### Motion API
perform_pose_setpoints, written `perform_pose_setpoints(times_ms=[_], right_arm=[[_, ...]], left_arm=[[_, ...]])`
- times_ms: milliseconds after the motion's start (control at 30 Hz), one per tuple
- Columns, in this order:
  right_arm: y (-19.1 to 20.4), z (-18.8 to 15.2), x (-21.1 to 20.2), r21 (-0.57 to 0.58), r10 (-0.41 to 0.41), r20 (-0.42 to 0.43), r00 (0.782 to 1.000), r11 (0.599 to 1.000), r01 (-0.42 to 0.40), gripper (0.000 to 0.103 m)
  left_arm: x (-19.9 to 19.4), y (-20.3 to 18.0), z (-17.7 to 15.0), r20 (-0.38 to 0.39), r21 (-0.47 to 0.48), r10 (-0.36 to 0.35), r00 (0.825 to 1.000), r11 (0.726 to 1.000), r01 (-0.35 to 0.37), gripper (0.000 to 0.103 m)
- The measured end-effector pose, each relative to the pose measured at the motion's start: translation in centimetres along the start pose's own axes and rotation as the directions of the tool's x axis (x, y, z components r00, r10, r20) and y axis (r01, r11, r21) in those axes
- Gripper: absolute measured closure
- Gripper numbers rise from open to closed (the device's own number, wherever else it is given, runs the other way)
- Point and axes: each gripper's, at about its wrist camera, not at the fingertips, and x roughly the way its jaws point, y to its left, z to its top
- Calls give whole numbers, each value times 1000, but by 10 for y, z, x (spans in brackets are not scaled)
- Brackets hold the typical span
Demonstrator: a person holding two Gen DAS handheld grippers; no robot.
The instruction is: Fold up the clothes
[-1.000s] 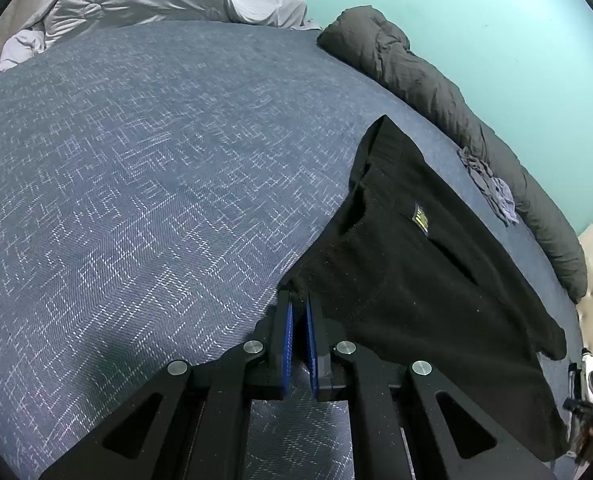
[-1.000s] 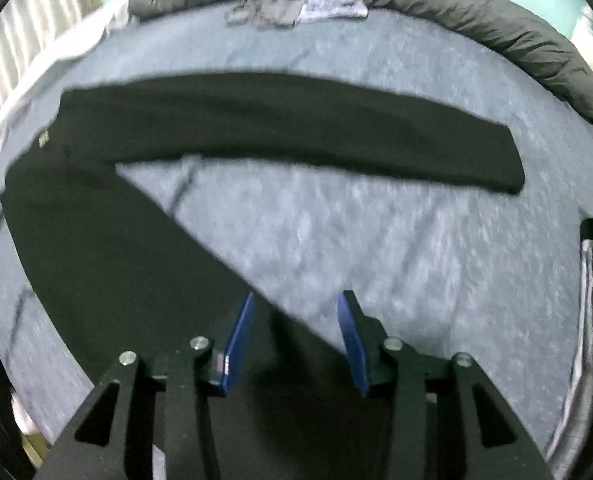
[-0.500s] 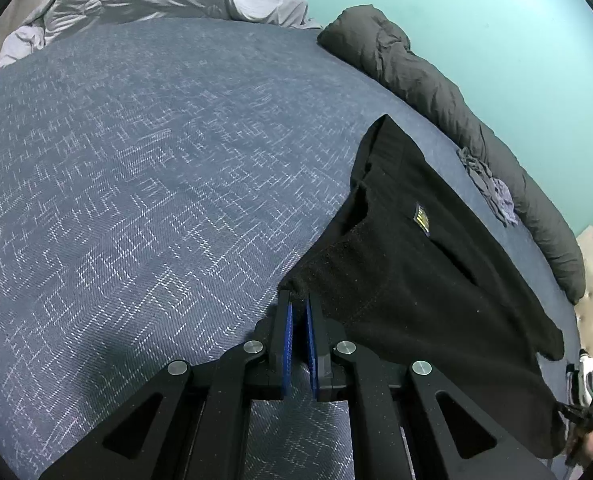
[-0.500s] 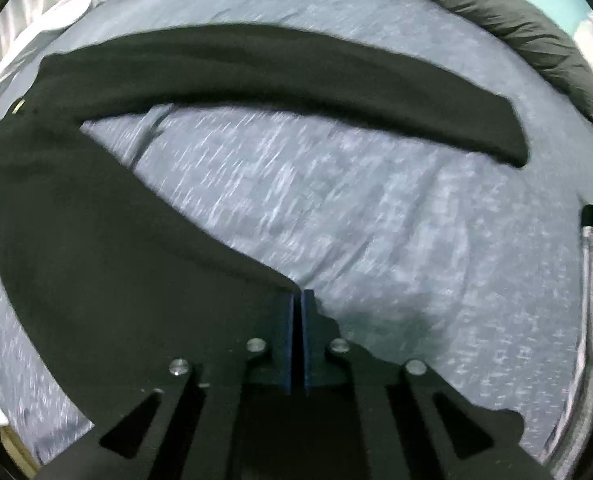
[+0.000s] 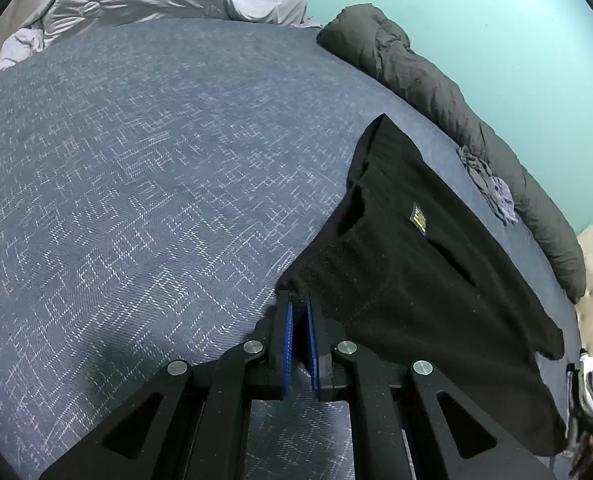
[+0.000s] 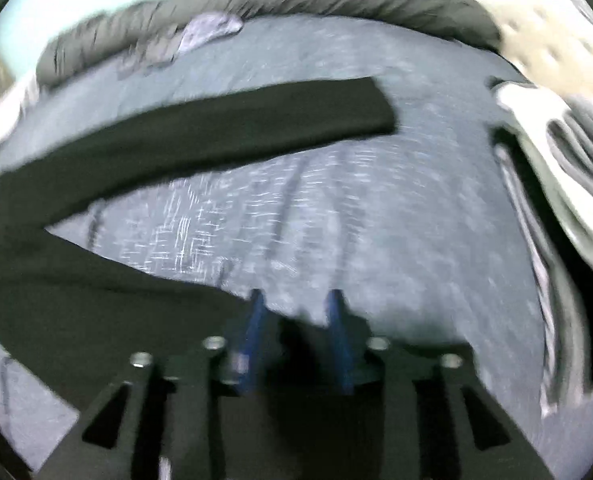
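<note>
- The left gripper (image 5: 299, 312), its blue-padded fingers pinched nearly together, clamps a corner of the waistband of a pair of black knit trousers (image 5: 424, 280).
- The right gripper (image 6: 296, 312) stands with its blue pads well apart over the near trouser leg, gripping nothing that shows; the view is blurred, so contact with the cloth cannot be judged.
- The trousers lie spread on the blue woven bedspread (image 5: 144, 184), legs splayed in a V, the far leg (image 6: 224, 128) flat and straight.
- Beyond lie a rolled dark grey duvet (image 5: 436, 92) and a small crumpled lilac cloth (image 5: 492, 188).
- To fold well, I judge, the waist must stay taut in the left grip while the near leg is laid squarely on the far one, edges matched.
</note>
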Motion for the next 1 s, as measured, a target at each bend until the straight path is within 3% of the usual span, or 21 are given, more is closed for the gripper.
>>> perform_pose_setpoints(times_ms=[233, 400, 500, 567, 800, 1000], right_arm=[[-57, -50, -32, 207, 79, 13, 997, 975, -80, 52], [-98, -86, -54, 348, 132, 31, 991, 928, -135, 45], [-99, -92, -50, 377, 165, 29, 986, 911, -164, 42], [-98, -95, -46, 395, 187, 28, 982, 900, -183, 42], [-98, -108, -34, 457, 263, 28, 964, 855, -246, 39], [-100, -107, -26, 474, 259, 61, 964, 843, -257, 39]], left_arm=[[-2, -10, 10, -85, 23, 2, 996, 1000, 0, 93], [-3, -9, 13, -176, 27, -41, 983, 999, 46, 76], [-7, -9, 9, -200, 26, -51, 979, 998, 58, 70], [-3, -8, 3, -236, 4, -95, 967, 995, 98, 52], [11, -17, -10, -235, 20, -110, 966, 993, 118, 51], [22, -12, -12, -216, -9, -107, 971, 994, 108, 52]])
